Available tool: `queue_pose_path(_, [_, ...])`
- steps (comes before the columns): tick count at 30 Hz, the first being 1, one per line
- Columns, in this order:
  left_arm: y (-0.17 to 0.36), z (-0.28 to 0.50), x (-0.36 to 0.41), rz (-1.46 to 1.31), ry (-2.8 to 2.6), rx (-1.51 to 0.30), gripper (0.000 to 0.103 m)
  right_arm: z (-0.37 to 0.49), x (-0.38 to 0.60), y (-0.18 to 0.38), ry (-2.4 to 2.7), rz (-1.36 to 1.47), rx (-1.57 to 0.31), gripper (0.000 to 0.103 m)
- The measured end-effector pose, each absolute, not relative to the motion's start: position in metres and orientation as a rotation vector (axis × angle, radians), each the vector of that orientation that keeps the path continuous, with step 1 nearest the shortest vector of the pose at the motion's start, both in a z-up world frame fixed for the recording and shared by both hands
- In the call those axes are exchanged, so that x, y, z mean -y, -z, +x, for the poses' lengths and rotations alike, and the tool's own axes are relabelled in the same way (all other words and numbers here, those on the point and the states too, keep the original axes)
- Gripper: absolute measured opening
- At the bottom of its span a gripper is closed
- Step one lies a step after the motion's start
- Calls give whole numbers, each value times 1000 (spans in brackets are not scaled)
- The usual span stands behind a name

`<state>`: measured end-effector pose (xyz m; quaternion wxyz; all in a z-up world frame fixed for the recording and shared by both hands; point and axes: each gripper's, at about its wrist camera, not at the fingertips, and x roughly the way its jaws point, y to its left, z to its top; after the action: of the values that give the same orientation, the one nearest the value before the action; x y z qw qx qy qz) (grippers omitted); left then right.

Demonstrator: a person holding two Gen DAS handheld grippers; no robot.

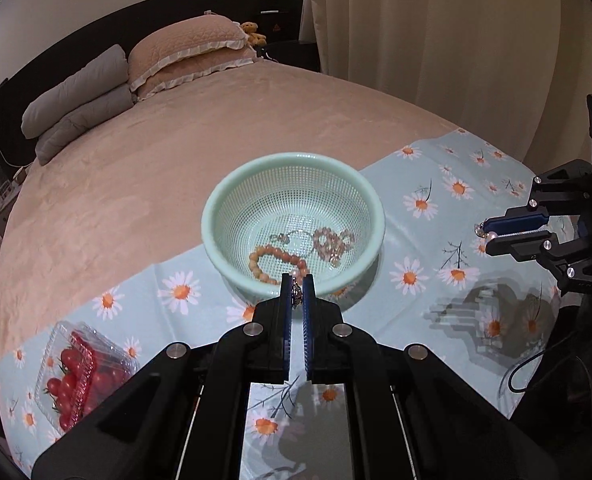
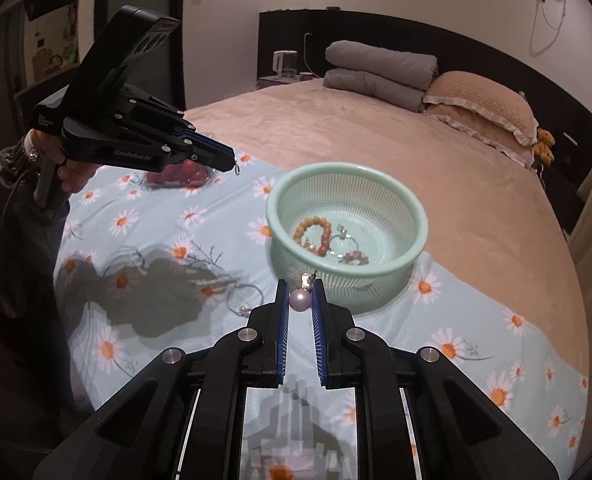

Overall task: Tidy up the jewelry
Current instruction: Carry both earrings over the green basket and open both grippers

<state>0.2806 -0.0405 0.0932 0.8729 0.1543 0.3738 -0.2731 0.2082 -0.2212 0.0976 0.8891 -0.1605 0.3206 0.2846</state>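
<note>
A pearl earring (image 2: 300, 300) sits pinched in the right gripper (image 2: 299, 294), just short of the mint basket (image 2: 415, 216); the left gripper (image 1: 296, 290) clamps a small metal piece (image 1: 296, 292) at its near rim; releasing over the basket looks next

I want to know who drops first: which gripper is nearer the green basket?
Left, likely. The left gripper sits at the green basket near rim, holding a small earring; the right gripper holds a pearl earring short of it.
</note>
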Motion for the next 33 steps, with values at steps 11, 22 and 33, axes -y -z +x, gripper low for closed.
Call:
queue_pose_path(11, [-84,336,63,361,602,-794,5,292,221,-111,-588,-258,-643,11])
queue_pose_path(22, [-63,346,40,295,584,-787,91,314,234,-63,-518,-169,-599,78])
queue_pose_path(33, [-39,329,27,291,506,-879,97,279,242,-58,-557,-182,-621,84])
